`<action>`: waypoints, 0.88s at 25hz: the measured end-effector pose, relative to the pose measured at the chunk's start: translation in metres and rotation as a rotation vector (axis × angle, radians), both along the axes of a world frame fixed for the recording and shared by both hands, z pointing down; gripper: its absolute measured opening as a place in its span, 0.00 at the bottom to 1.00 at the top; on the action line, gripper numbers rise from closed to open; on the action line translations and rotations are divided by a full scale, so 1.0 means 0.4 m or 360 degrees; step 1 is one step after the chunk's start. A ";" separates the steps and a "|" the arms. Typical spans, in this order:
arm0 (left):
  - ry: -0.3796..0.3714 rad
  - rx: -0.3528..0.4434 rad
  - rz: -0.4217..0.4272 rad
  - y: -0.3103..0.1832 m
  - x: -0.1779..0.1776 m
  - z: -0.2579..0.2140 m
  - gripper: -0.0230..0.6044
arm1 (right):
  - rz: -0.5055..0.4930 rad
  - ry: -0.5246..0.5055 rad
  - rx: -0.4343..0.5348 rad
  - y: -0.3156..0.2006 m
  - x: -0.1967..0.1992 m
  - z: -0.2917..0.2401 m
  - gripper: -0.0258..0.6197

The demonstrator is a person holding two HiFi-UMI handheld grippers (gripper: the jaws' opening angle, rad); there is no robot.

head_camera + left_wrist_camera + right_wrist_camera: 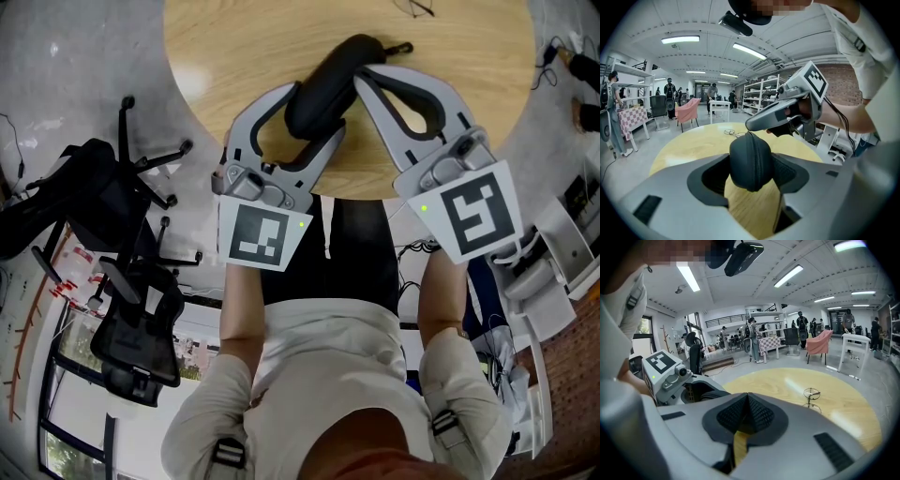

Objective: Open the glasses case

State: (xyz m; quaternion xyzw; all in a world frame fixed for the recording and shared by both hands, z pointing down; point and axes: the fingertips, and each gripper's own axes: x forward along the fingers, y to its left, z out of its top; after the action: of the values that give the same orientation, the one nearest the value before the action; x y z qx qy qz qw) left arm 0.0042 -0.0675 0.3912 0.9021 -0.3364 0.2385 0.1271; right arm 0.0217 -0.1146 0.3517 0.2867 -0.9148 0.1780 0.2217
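My left gripper [311, 114] clamps the black glasses case [342, 67] over the table [234, 47], and my right gripper [362, 81], pinched shut, sits at its zipper end, so next I judge I must draw the pull along the seam.

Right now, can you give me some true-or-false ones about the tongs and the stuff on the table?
1. The black zip-up glasses case sits between the left tongs. True.
2. The right tongs are wide open. False: they are closed together.
3. A pair of wire-framed glasses lies on the pale round wooden table. True.
4. The case is unzipped and gaping. False: it looks zipped shut.
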 end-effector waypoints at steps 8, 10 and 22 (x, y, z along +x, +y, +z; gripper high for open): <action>0.0003 -0.0011 -0.0013 0.002 -0.005 0.009 0.49 | 0.0023 0.0018 -0.0009 -0.014 0.012 0.020 0.07; 0.0003 -0.0015 -0.0016 0.005 -0.009 0.015 0.49 | 0.0031 0.0021 -0.0007 -0.016 0.013 0.027 0.07; 0.0029 -0.0002 -0.0029 0.002 0.002 0.022 0.49 | 0.0092 0.0055 0.0017 -0.034 0.046 0.047 0.07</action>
State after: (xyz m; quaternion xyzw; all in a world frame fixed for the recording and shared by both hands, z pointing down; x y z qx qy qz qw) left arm 0.0049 -0.0666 0.3999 0.9011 -0.3432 0.2293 0.1331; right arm 0.0400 -0.1284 0.3705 0.3174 -0.9031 0.1745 0.2308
